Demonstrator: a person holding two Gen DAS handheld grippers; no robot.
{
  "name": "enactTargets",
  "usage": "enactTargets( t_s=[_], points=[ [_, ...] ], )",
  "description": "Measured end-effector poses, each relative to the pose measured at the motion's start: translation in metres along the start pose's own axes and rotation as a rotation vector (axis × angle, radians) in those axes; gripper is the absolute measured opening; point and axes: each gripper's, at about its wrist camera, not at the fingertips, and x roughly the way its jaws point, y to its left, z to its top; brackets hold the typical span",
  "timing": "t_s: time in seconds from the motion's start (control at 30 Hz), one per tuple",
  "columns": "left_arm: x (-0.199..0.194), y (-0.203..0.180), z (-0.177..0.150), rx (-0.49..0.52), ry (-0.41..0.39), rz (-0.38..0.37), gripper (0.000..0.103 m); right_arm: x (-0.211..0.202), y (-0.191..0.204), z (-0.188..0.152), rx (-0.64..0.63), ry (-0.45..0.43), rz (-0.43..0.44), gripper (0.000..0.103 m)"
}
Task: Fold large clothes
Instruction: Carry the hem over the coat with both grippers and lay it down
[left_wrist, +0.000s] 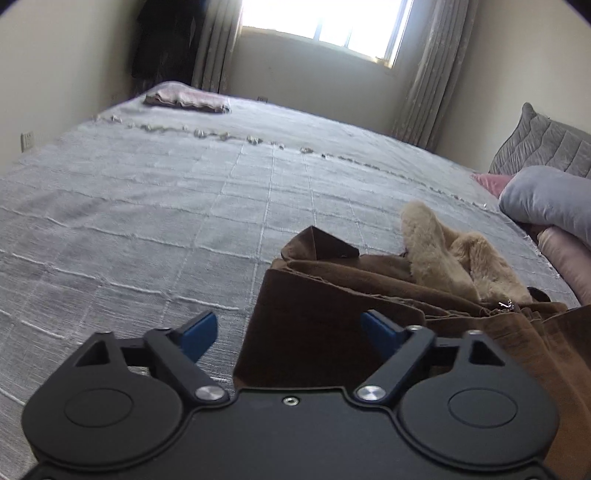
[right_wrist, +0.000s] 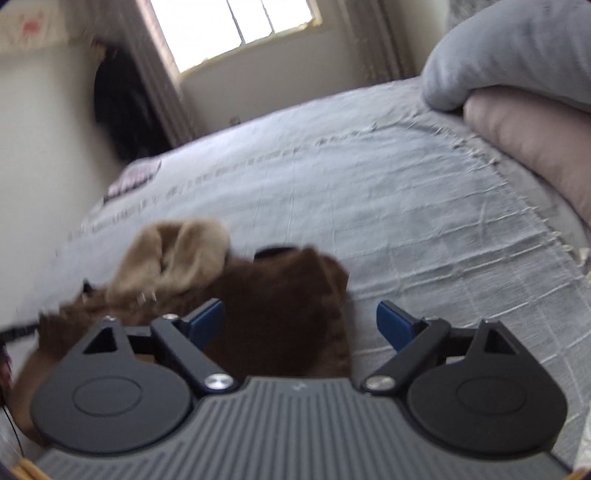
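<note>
A brown coat (left_wrist: 325, 314) with a cream fur collar (left_wrist: 443, 258) lies partly folded on the grey bedspread (left_wrist: 147, 206). My left gripper (left_wrist: 288, 332) is open, hovering just above the coat's near left edge, blue pads apart. In the right wrist view, which is blurred, the coat (right_wrist: 280, 314) and its fur collar (right_wrist: 177, 254) lie below my right gripper (right_wrist: 301, 323), which is open and empty over the coat's right edge.
A folded pinkish cloth (left_wrist: 184, 98) lies at the bed's far corner. Grey and pink pillows (left_wrist: 550, 199) are piled at the right, also in the right wrist view (right_wrist: 517, 74). A window, curtains and hanging dark clothing stand beyond the bed.
</note>
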Motion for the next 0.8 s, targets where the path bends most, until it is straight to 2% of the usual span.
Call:
enactTargets(
  t_s=[0.07, 0.1, 0.13, 0.17, 0.2, 0.23, 0.27, 0.4, 0.5, 0.63, 0.7, 0.8],
  points=[
    [0.01, 0.005, -0.003, -0.105, 0.028, -0.022, 0.056, 0.032, 0.005, -0.004, -0.022, 0.032, -0.056, 0.089],
    [0.014, 0.007, -0.005, -0.15, 0.029, -0.018, 0.051, 0.046, 0.007, -0.005, -0.021, 0.043, -0.092, 0.081],
    [0.013, 0.006, -0.008, -0.169, 0.016, 0.002, 0.038, 0.055, 0.009, -0.007, -0.015, 0.042, -0.104, 0.072],
    [0.012, 0.004, -0.011, -0.167, -0.004, 0.018, 0.027, 0.059, 0.012, -0.009, 0.006, 0.02, -0.106, 0.045],
    [0.006, 0.0, -0.013, -0.157, -0.036, 0.032, 0.023, 0.058, 0.017, -0.011, 0.03, -0.016, -0.134, 0.027],
    [-0.002, -0.004, -0.015, -0.141, -0.075, 0.04, 0.013, 0.053, 0.025, -0.013, 0.029, -0.06, -0.162, 0.02],
    [-0.013, -0.009, -0.016, -0.128, -0.116, 0.038, 0.011, 0.045, 0.035, -0.016, 0.002, -0.11, -0.188, 0.01],
    [-0.053, -0.036, 0.002, -0.057, -0.276, 0.031, 0.01, 0.005, 0.078, -0.019, -0.2, -0.368, -0.308, 0.007],
    [-0.061, -0.059, 0.034, -0.008, -0.397, 0.067, 0.01, 0.0, 0.093, 0.007, -0.249, -0.469, -0.369, 0.007],
    [-0.039, -0.084, 0.07, 0.052, -0.534, 0.14, 0.01, 0.028, 0.094, 0.045, -0.248, -0.518, -0.444, 0.007],
    [-0.011, -0.092, 0.081, 0.078, -0.547, 0.177, 0.01, 0.055, 0.092, 0.056, -0.272, -0.499, -0.48, 0.007],
    [0.046, -0.096, 0.08, 0.099, -0.505, 0.241, 0.01, 0.11, 0.083, 0.061, -0.298, -0.421, -0.509, 0.007]
  ],
)
